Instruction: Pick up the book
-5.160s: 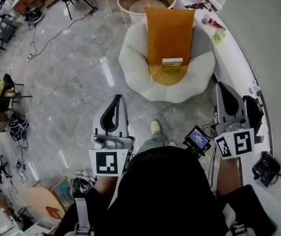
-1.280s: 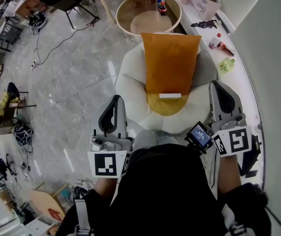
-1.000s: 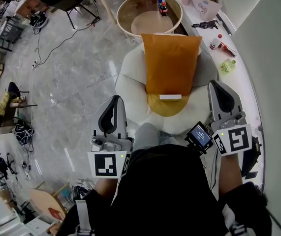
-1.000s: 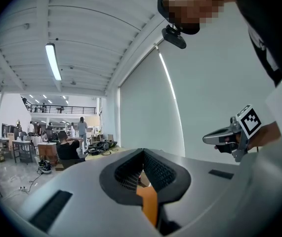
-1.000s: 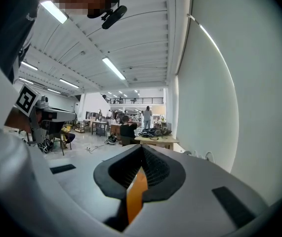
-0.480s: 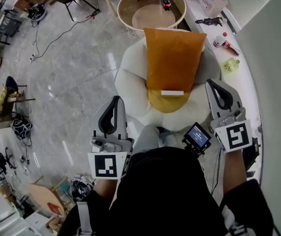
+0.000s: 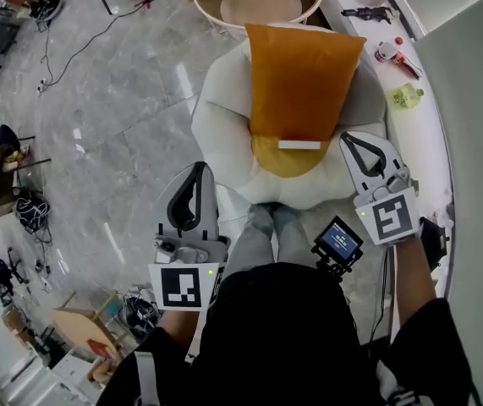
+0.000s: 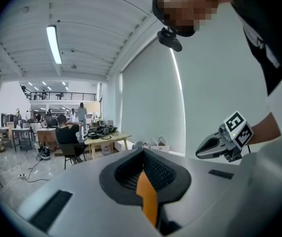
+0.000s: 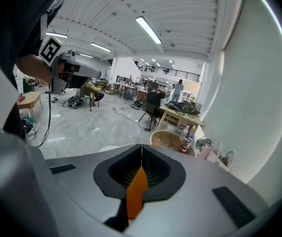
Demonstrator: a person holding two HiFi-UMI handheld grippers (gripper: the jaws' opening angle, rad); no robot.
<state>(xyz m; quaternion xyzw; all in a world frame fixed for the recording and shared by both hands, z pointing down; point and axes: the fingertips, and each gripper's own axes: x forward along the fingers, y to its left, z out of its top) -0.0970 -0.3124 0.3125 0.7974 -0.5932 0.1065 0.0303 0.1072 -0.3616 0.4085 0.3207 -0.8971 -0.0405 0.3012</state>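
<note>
Looking at the book (image 7: 299,145), it sits on the armchair (image 7: 224,129) seat, right at the foot of the orange cushion (image 7: 300,66), showing you only a thin pale edge. Your left claw (image 7: 197,169) and right claw (image 7: 359,140) are both pinched together, empty. It's probably stiff and light-ish, so open up and clamp across the covers at that exposed edge.

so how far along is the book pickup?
Done: little; the person stands at the white round armchair. In hand: nothing. The left gripper and right gripper are both shut and empty. Left: the thin white book lies untouched on the seat at the foot of the orange cushion; a gripper has to open, reach it, grip and lift.
</note>
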